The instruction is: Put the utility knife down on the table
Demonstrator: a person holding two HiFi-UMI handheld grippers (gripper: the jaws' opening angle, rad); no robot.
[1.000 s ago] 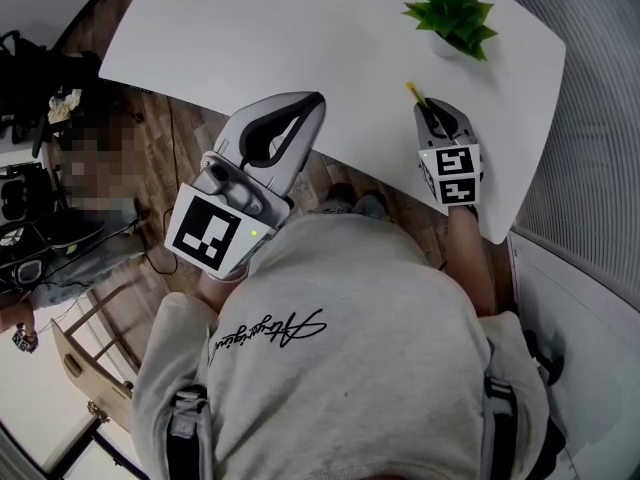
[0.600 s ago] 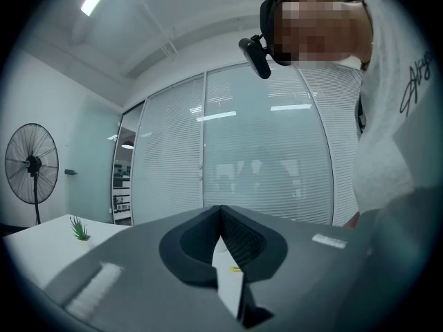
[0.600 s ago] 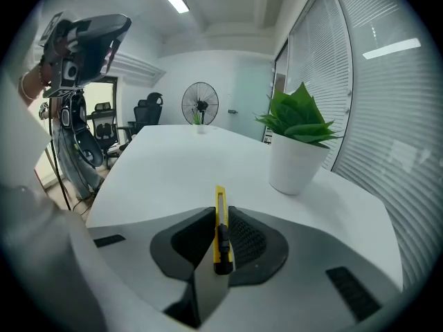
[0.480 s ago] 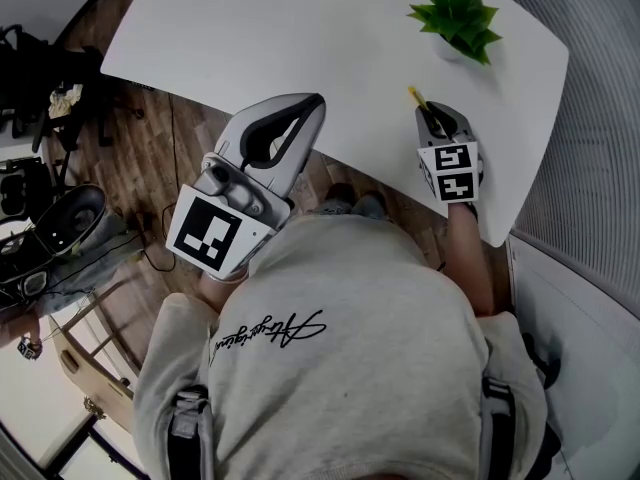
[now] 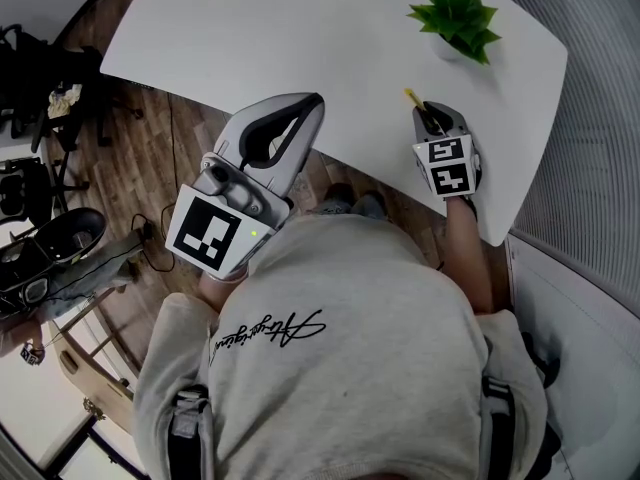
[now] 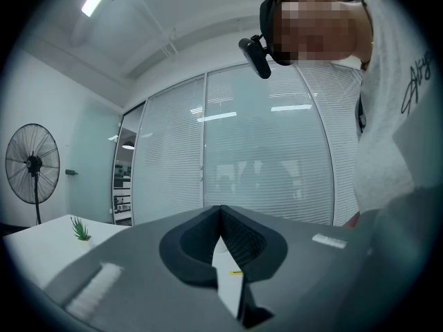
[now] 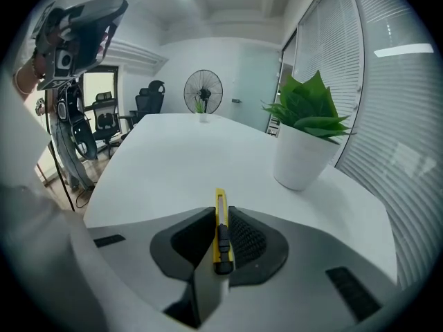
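**Right hand, knife held for set-down.** My right hand-held gripper (image 7: 220, 211) pinches the utility knife (image 7: 219, 235) between its pads. The yellow body stands edge-up, the black slider faces the camera, and the nose projects past the fingertips over the white worktop (image 7: 173, 154). The grip sits well back on the body, I judge so that the nose can meet the surface first. The gripper tilts downward just inside the worktop's near edge. The potted plant (image 7: 302, 144) stands beyond it and apart, leaving bare surface ahead for the knife. I cannot tell whether the nose touches the worktop.

**Left hand.** My left hand-held gripper (image 6: 220, 209) is pressed together on nothing, held by the worktop's edge, out of the way.
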